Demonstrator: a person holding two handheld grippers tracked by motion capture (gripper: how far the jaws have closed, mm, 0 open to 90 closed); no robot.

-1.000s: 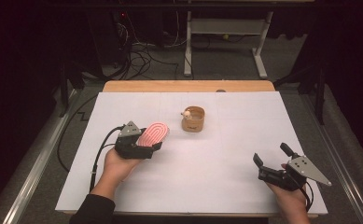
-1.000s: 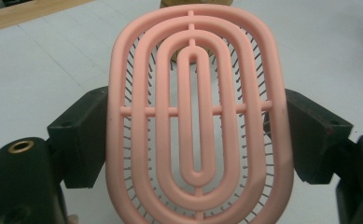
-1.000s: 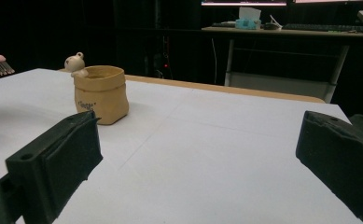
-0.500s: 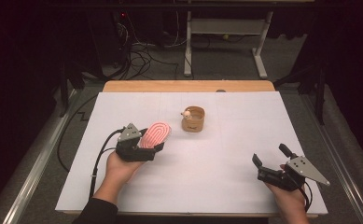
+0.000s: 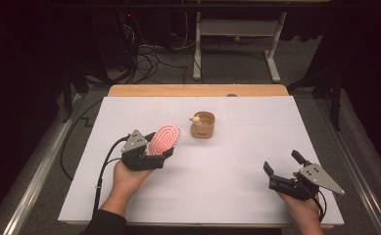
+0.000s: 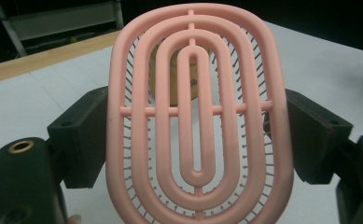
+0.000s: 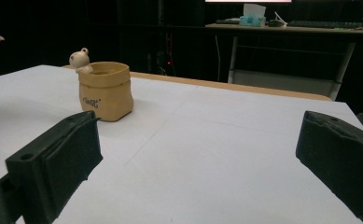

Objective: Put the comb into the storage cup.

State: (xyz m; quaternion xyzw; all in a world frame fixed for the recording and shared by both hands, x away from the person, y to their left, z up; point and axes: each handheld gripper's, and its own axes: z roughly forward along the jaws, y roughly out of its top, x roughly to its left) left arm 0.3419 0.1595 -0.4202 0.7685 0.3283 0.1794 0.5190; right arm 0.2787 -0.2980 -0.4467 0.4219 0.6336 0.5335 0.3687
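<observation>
A pink oval hairbrush (image 5: 164,138) is clamped by its head between the jaws of my left gripper (image 5: 159,148), at the table's left-middle. In the left gripper view the brush's ribbed back (image 6: 198,116) faces the camera, with a black pad (image 6: 83,135) pressing on each side. A tan sack-shaped cup (image 5: 202,126) with a small white figure on its rim stands just beyond and to the right of the brush; it stands upright on the sheet (image 7: 105,91) in the right gripper view too. My right gripper (image 5: 281,161) is held at the front right, jaws wide open and empty (image 7: 202,154).
A white sheet (image 5: 237,147) covers the table, and a wooden strip (image 5: 198,90) runs along the far edge. Beyond the table are cables on the floor and a white desk frame (image 5: 237,29). Metal rails flank both sides.
</observation>
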